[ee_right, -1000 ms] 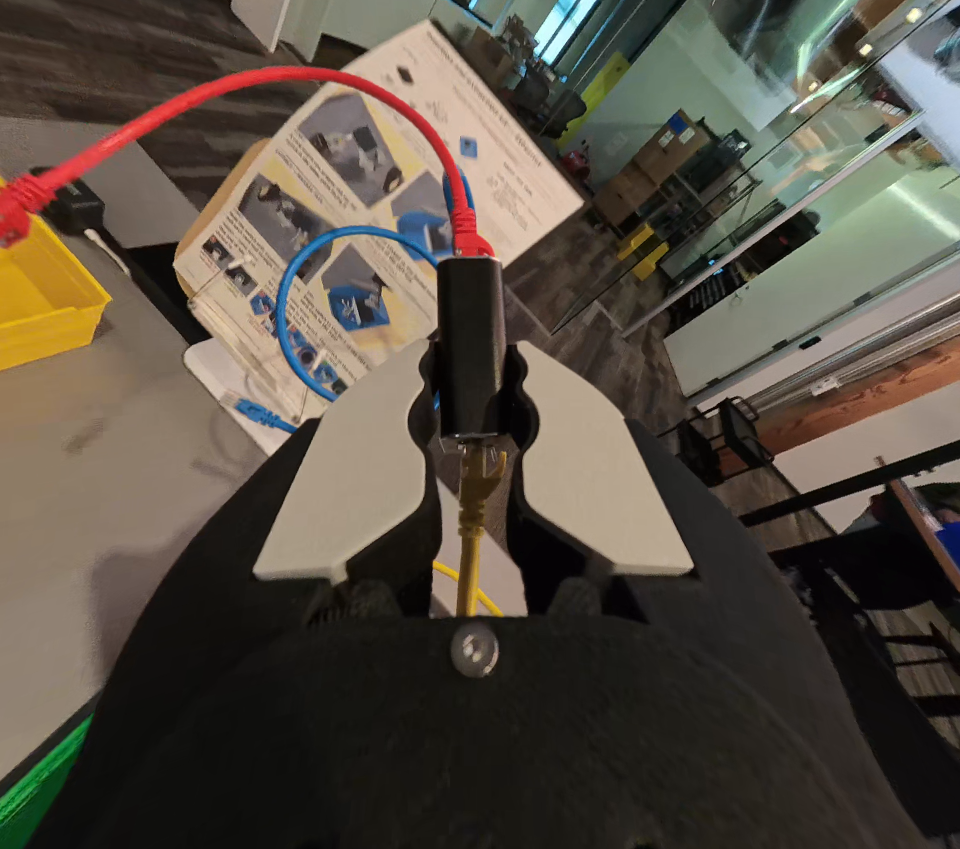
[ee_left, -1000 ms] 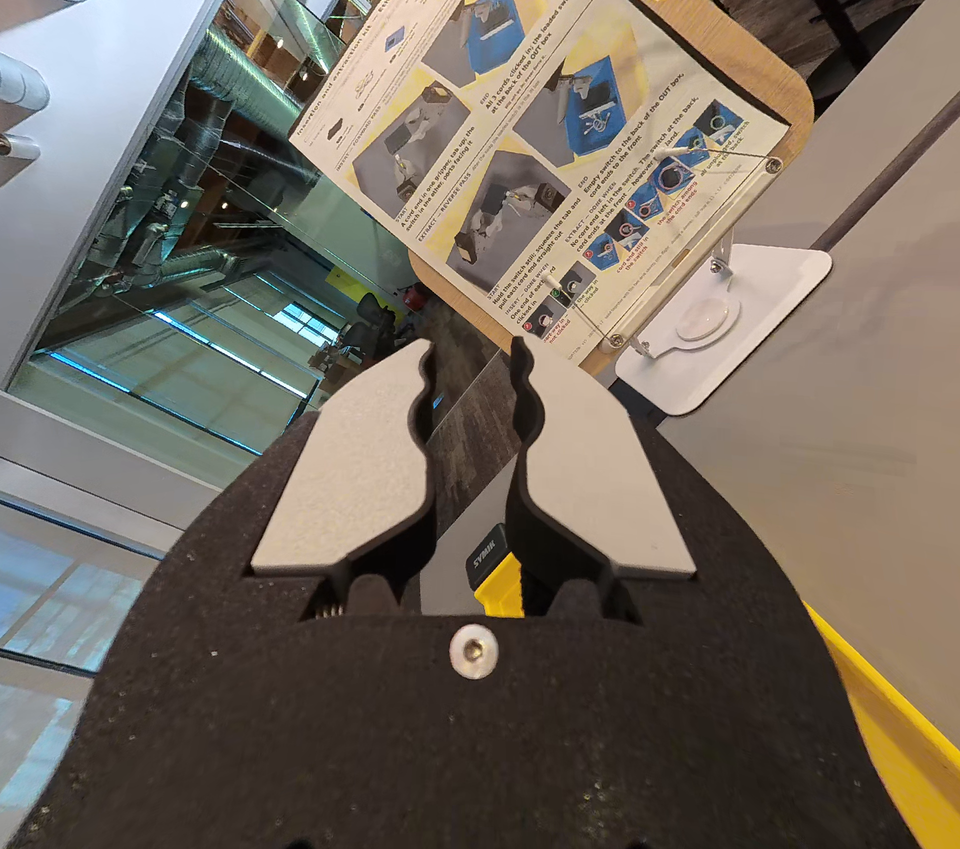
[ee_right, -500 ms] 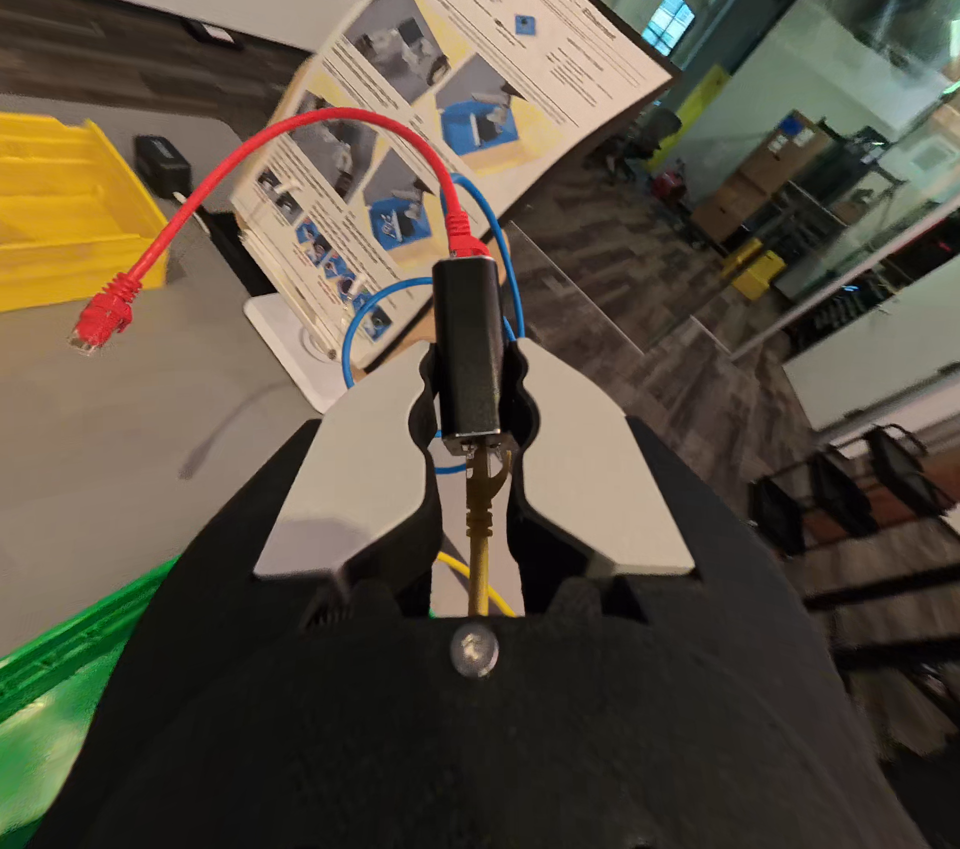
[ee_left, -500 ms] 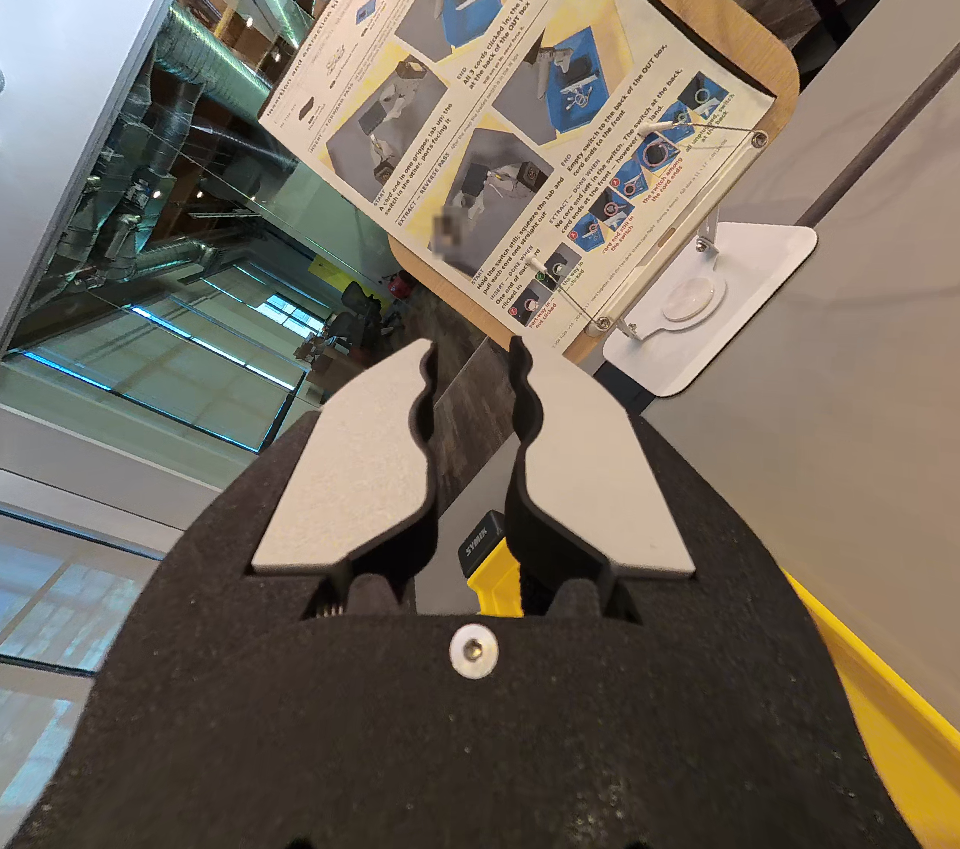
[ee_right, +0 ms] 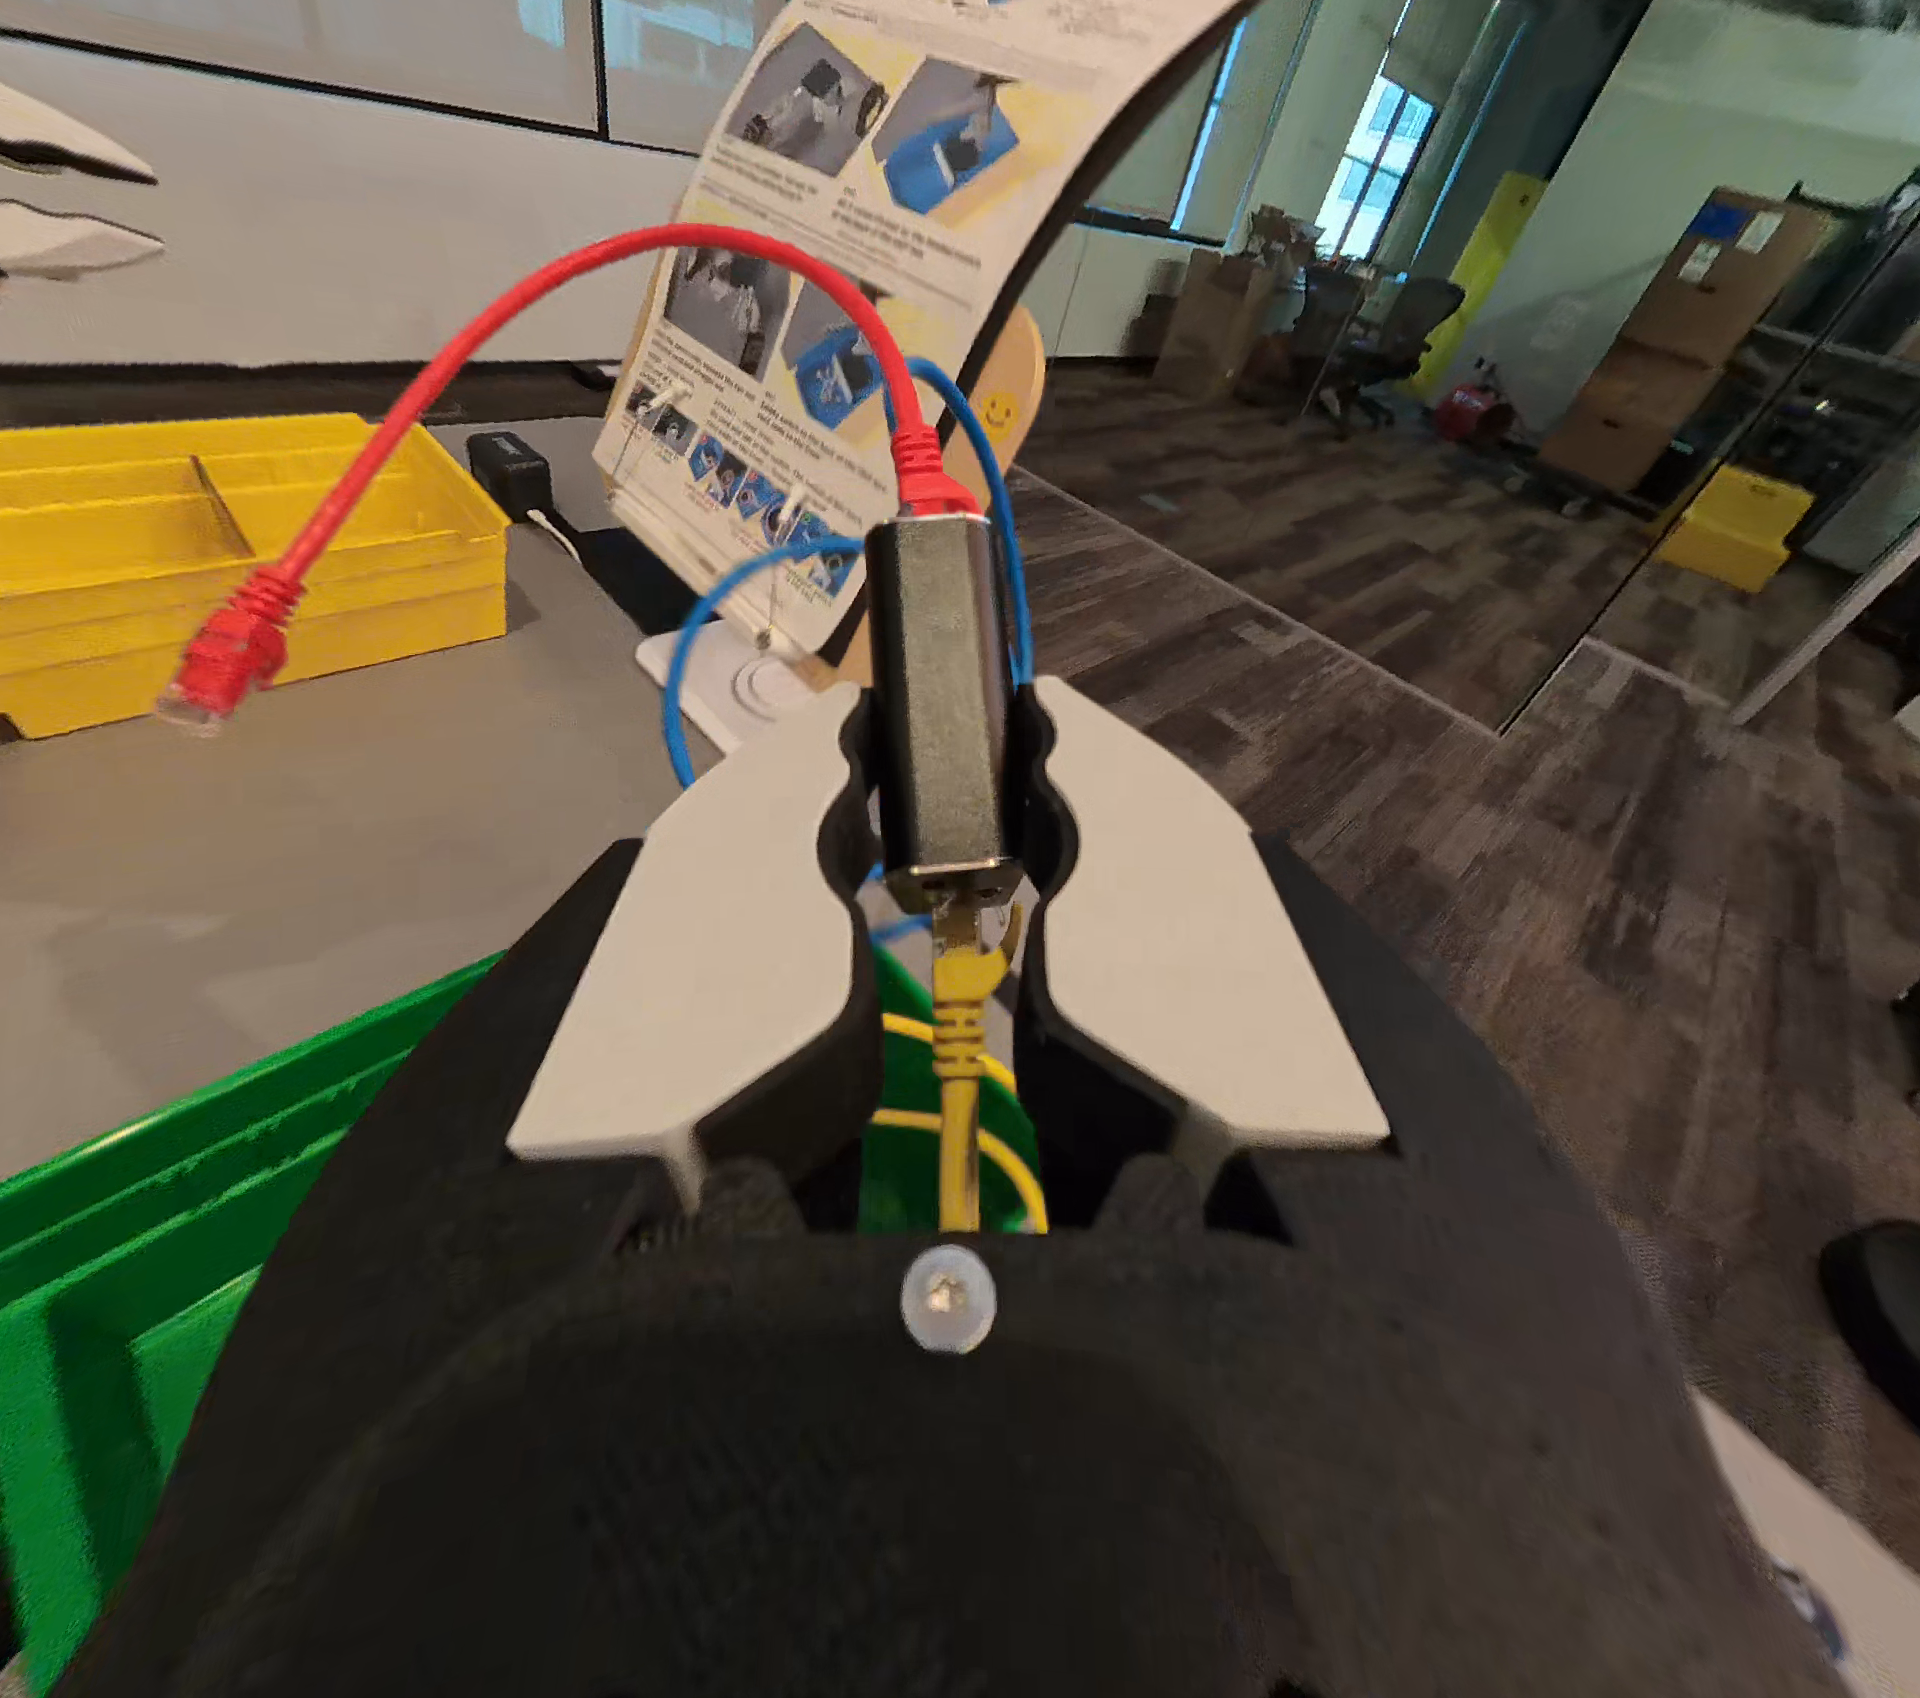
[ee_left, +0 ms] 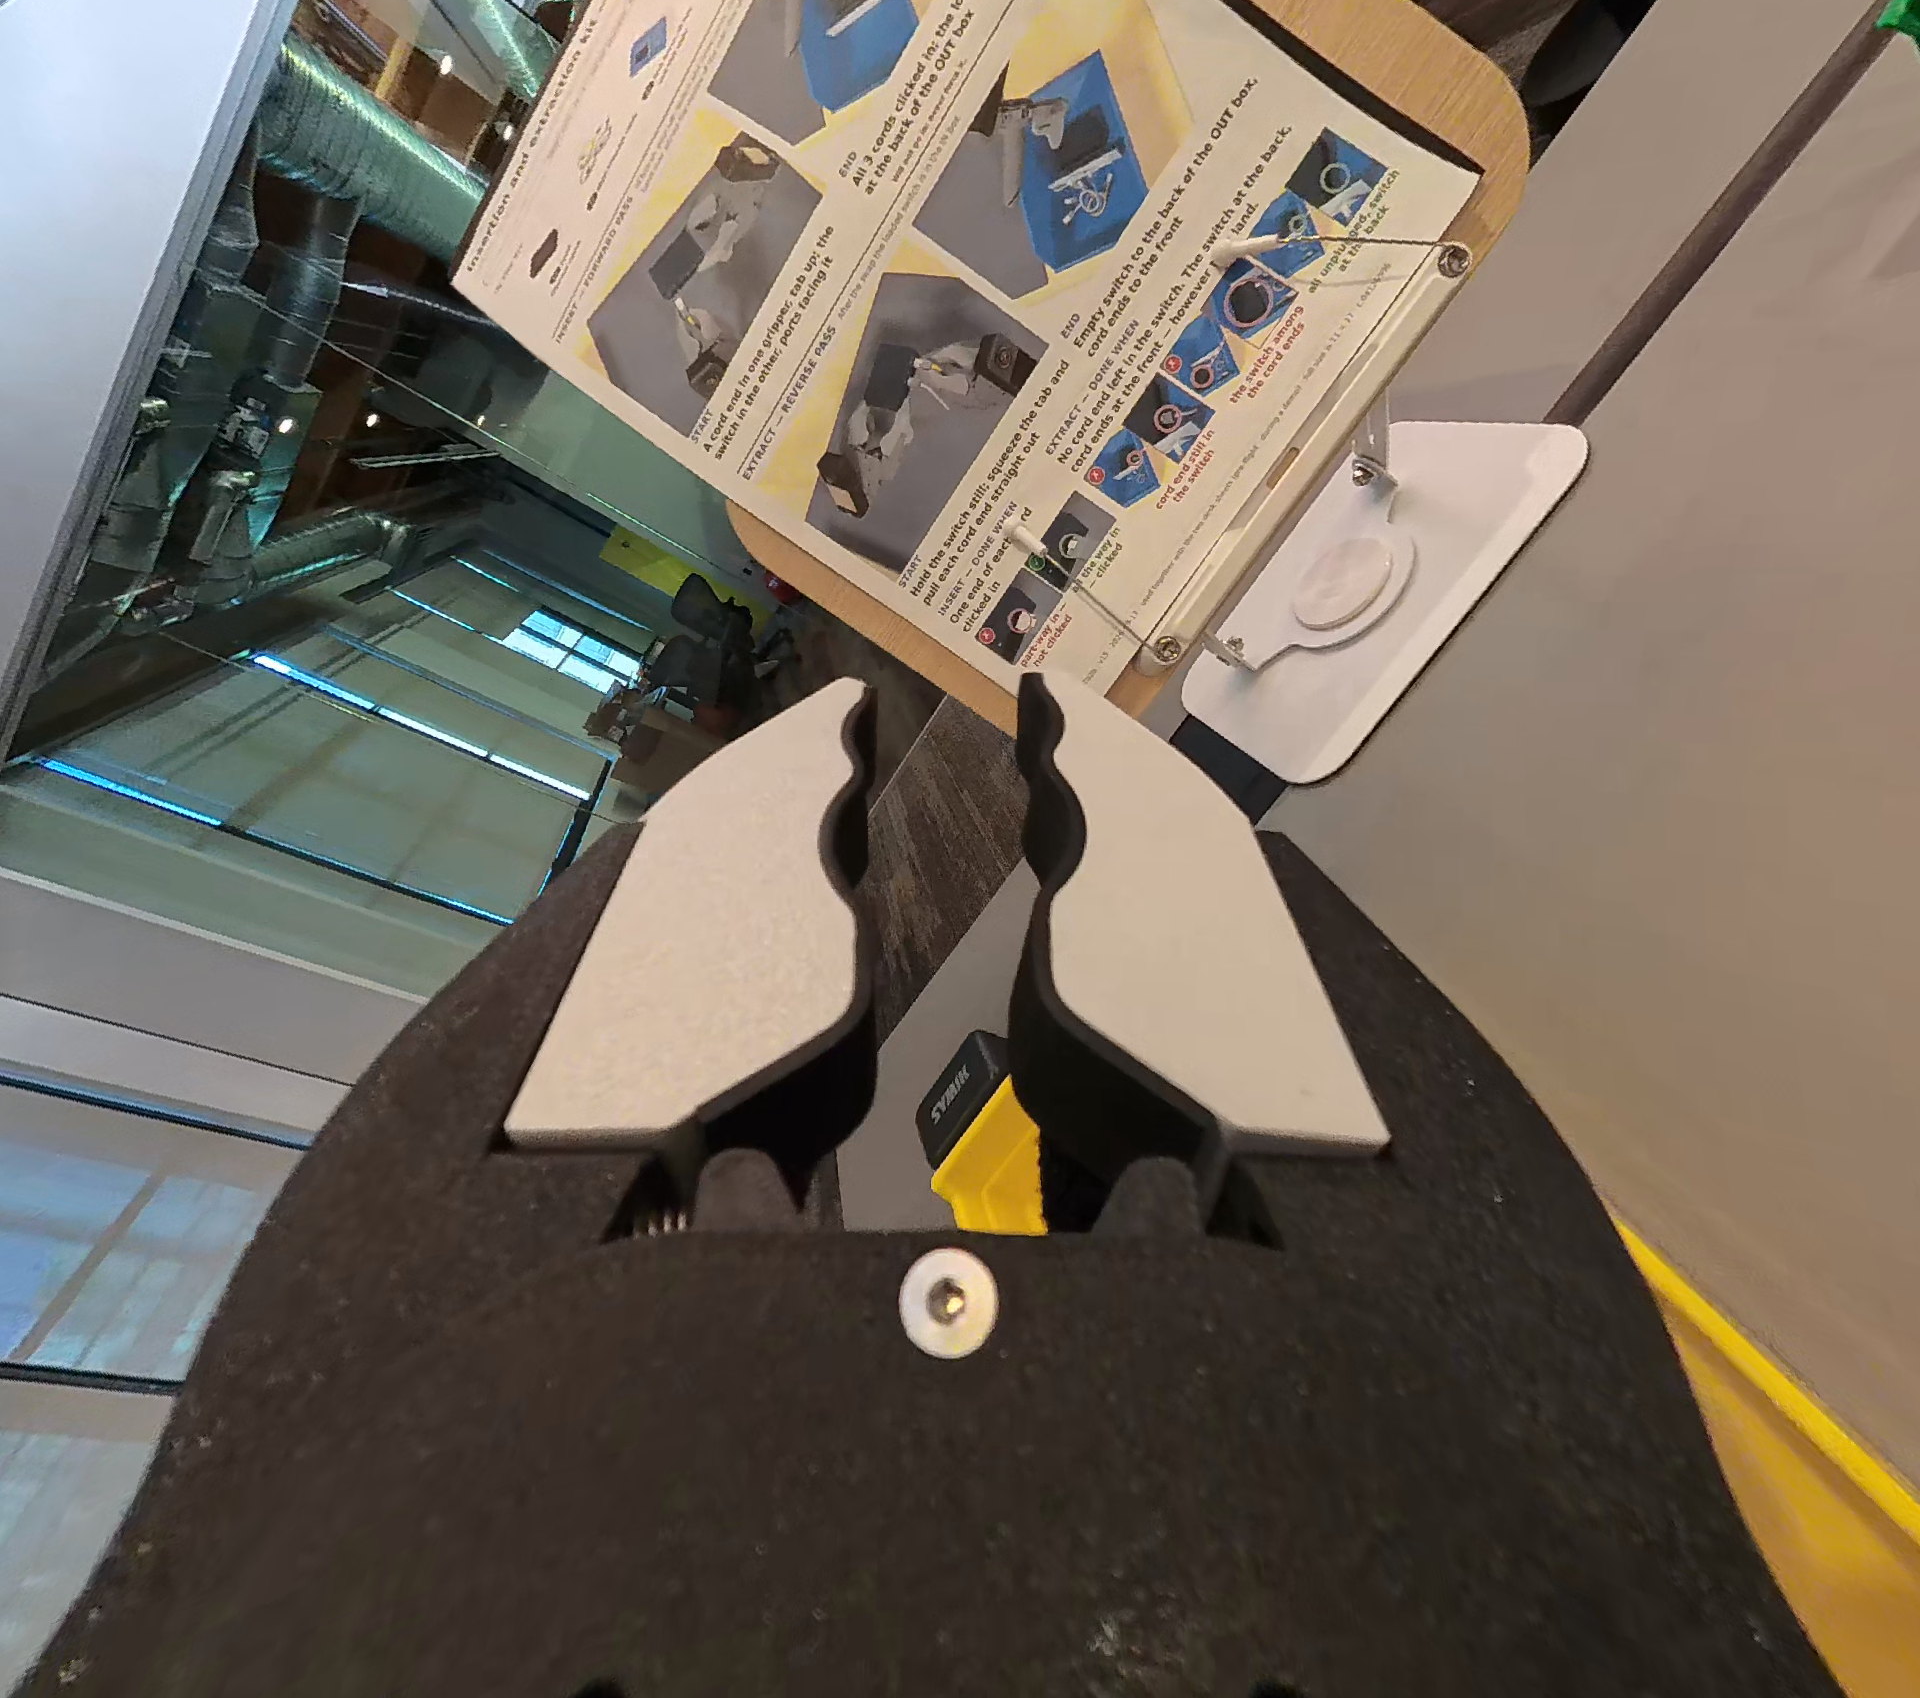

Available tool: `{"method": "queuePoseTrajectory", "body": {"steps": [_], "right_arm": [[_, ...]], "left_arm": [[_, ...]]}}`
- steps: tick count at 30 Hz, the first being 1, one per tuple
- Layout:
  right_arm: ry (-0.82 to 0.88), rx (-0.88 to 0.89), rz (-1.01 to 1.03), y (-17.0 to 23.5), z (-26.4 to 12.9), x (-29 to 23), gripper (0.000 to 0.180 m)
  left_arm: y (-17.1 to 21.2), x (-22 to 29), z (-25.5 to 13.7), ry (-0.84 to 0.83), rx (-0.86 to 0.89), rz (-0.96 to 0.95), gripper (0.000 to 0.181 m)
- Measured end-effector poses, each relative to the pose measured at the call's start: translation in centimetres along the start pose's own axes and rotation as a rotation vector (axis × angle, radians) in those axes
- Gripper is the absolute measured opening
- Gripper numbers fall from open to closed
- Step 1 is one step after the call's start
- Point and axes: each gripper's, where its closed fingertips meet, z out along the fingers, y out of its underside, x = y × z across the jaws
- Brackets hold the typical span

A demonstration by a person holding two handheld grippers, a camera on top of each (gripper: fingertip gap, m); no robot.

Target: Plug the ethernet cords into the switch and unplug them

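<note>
Black switch clamped upright between the fingers of the right gripper, at the centre of the right wrist view, jaws closed hard on its narrow sides. Red cord plugged into the far end at 12 o'clock, arching over toward 10 o'clock, loose plug hanging free above the grey table. Blue cord also at that far end, looping down toward 9 o'clock behind the left finger. Yellow cord plugged into the near end, running to 6 o'clock between the fingers. Green bin at 8 o'clock under the gripper, yellow bin at 10 o'clock across the table, and straight behind the switch an instruction sheet on a wooden stand (cord loops crossing in front of its lower edge). A small black box between yellow bin and stand. In the left wrist view, left gripper empty, fingers a narrow gap apart, nothing between them; same sheet at 12 o'clock on its white base, yellow bin edge at 5 o'clock, part of it visible through the gap. Compared with a second ago: right view swung so the red plug, then over the yellow bin's rim, now hangs clear of it, and the green bin now fills far more of the lower left; left view barely shifted, sheet slightly nearer.
</note>
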Motion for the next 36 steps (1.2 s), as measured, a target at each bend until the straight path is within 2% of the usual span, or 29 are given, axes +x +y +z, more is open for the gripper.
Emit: {"method": "queuePoseTrajectory", "body": {"steps": [4, 8, 13, 16, 22, 29, 32, 36], "right_arm": [[-0.053, -0.045, 0.104, 3.7, -2.0, -0.7, 0.026], [-0.084, -0.134, 0.169, 7.0, -2.2, -1.4, 0.026], [-0.3, -0.153, 0.279, 7.5, -1.1, -4.8, 0.026], [-0.376, -0.267, 0.323, 9.1, -0.7, -6.1, 0.026], [-0.293, -0.562, 0.342, 13.6, -0.4, -5.2, 0.026], [-0.251, -1.045, 0.267, 18.7, 0.2, -5.6, 0.026], [-0.235, -1.134, 0.277, 19.7, 0.7, -5.5, 0.027], [-0.229, -1.156, 0.276, 20.1, 1.7, -5.7, 0.027]], "left_arm": [[-0.4, 0.5, 0.3, 0.012, 0.002, 0.013, 0.025], [-0.8, 1.4, 0.6, 0.027, -0.003, 0.041, 0.025], [-1.4, 2.4, 0.9, 0.047, -0.007, 0.077, 0.025], [-1.5, 2.8, 0.9, 0.052, -0.008, 0.089, 0.025], [-1.5, 2.9, 1.1, 0.059, -0.01, 0.088, 0.025], [-1.5, 3.4, 1.3, 0.071, -0.023, 0.108, 0.025], [-1.7, 3.6, 1.3, 0.076, -0.02, 0.114, 0.024], [-1.9, 4.0, 1.3, 0.084, -0.015, 0.121, 0.024]]}}
